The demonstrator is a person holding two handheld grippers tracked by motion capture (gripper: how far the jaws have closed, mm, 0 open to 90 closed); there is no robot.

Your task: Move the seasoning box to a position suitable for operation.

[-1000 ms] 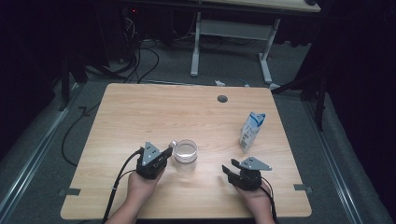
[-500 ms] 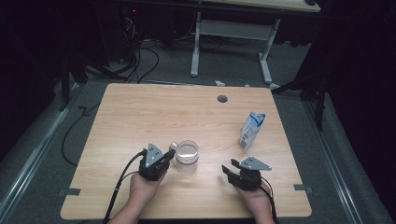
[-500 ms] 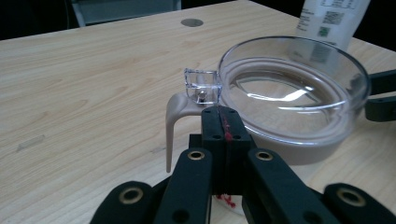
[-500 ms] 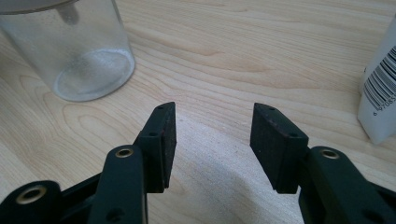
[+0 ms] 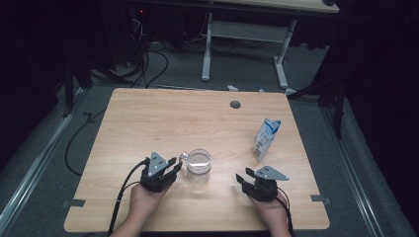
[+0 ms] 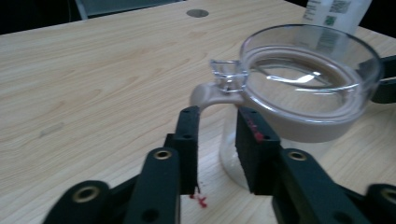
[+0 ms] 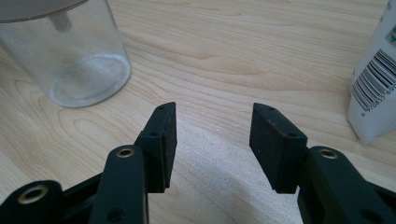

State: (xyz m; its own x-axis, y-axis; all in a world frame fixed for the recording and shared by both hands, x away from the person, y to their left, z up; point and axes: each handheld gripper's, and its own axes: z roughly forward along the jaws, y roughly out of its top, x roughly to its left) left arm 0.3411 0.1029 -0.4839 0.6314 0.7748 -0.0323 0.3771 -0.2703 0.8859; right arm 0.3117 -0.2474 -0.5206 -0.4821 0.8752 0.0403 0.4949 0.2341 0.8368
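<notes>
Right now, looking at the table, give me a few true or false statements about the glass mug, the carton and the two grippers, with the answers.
1. The clear glass mug stands upright on the table. True.
2. The left gripper is clamped on the mug's handle. False: its jaws have just been opening and stand apart, with the handle just beyond their tips.
3. The right gripper holds the carton. False: its jaws are open with nothing between them.
4. The carton stands upright, right of the mug in the high view. True.
5. The mug lies tipped over. False: it is upright.
</notes>
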